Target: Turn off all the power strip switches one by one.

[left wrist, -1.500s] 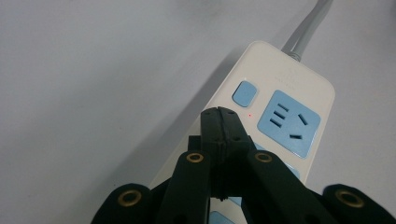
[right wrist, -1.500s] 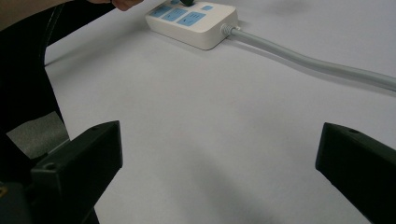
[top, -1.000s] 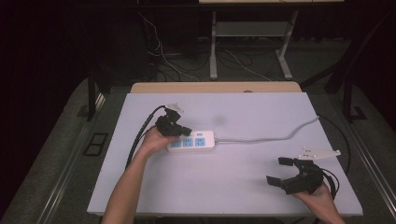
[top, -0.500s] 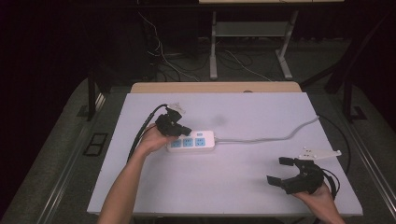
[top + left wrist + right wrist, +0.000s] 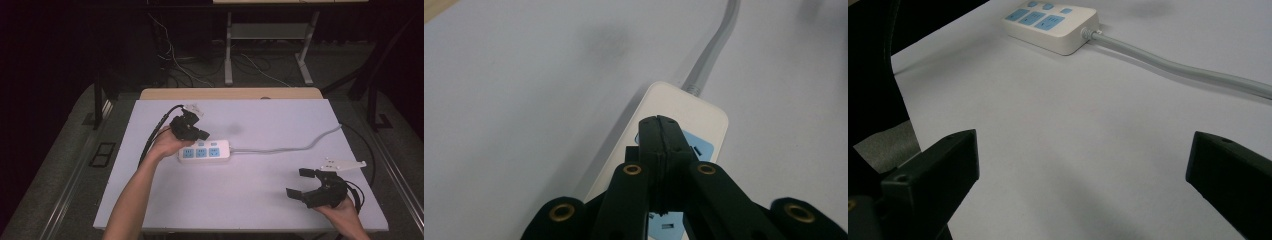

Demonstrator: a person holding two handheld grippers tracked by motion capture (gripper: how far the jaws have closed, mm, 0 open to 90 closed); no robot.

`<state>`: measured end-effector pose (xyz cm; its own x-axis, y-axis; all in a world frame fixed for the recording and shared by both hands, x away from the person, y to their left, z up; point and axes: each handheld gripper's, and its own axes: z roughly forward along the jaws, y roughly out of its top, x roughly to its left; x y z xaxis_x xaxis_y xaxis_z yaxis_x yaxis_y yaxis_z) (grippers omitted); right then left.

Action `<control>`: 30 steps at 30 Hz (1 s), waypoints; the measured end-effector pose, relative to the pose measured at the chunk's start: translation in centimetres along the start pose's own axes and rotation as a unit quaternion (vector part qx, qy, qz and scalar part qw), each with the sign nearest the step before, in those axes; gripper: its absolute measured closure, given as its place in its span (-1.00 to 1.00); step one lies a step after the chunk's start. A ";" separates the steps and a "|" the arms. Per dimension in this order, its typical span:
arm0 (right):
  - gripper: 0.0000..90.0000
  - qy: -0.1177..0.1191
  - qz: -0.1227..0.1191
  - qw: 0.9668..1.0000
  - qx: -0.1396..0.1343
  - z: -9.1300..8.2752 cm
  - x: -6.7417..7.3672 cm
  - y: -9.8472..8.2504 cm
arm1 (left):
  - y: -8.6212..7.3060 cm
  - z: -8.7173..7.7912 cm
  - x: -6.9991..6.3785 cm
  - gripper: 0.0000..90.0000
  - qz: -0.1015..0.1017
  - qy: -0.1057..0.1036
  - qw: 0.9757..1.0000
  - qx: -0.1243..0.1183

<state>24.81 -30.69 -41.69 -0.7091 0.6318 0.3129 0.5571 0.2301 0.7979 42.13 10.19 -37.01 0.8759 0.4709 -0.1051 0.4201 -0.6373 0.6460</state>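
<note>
A white power strip (image 5: 205, 151) with blue sockets lies left of the table's middle. Its grey cable (image 5: 300, 146) runs right toward the table's far right edge. My left gripper (image 5: 201, 134) is shut with nothing between its jaws. It hovers over the strip's left end. In the left gripper view the closed tips (image 5: 660, 125) sit just above a blue socket of the strip (image 5: 696, 112). My right gripper (image 5: 299, 182) stands wide open near the front right corner, well apart from the strip. In the right gripper view, bare table lies between the fingertips (image 5: 1083, 160) and the power strip (image 5: 1053, 22) is far off.
The white tabletop (image 5: 250, 200) ends close in front of my right hand and just to its right. A wooden table edge (image 5: 230, 93) lies behind it. Loose cables (image 5: 175, 65) and metal frame legs (image 5: 228, 55) are on the dark floor beyond.
</note>
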 end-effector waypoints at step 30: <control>-0.99 0.002 -0.002 1.000 0.003 0.0 0.0 0.0 | 0.7 3.9 -0.1 0.98 0.006 -0.006 1.000 0.028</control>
<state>24.83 -30.69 -41.70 -0.7130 0.6284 0.3109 0.5568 0.2379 0.7959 43.27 7.31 -39.53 0.8840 0.4551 -0.1071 0.4214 -0.6763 0.6042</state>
